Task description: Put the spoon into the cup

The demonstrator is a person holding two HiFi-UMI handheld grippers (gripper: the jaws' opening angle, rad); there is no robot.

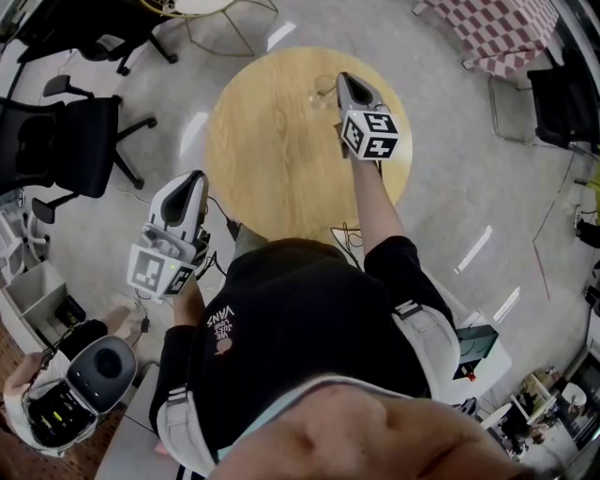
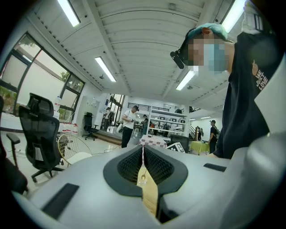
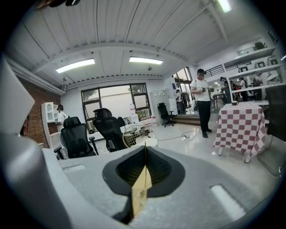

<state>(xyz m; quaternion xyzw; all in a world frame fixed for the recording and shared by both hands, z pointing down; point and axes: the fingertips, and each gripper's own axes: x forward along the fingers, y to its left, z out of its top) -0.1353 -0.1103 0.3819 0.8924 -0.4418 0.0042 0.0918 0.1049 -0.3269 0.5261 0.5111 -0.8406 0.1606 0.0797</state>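
A clear glass cup (image 1: 323, 91) stands at the far right part of the round wooden table (image 1: 272, 150). I cannot make out the spoon in any view. My right gripper (image 1: 345, 78) is held over the table just right of the cup, its jaws shut on nothing. My left gripper (image 1: 196, 177) hangs off the table's left edge, over the floor, also shut and empty. In the left gripper view the shut jaws (image 2: 143, 152) leave a thin slit, with the cup (image 2: 142, 179) small and far on the wood. In the right gripper view the gripper (image 3: 145, 152) shows only a strip of wood.
Black office chairs (image 1: 56, 141) stand to the left of the table. A checkered table (image 1: 506, 33) is at the top right and a wire-frame stool (image 1: 225, 14) beyond the table. Cables (image 1: 347, 234) lie on the floor by my feet. People stand far across the room (image 2: 129, 125).
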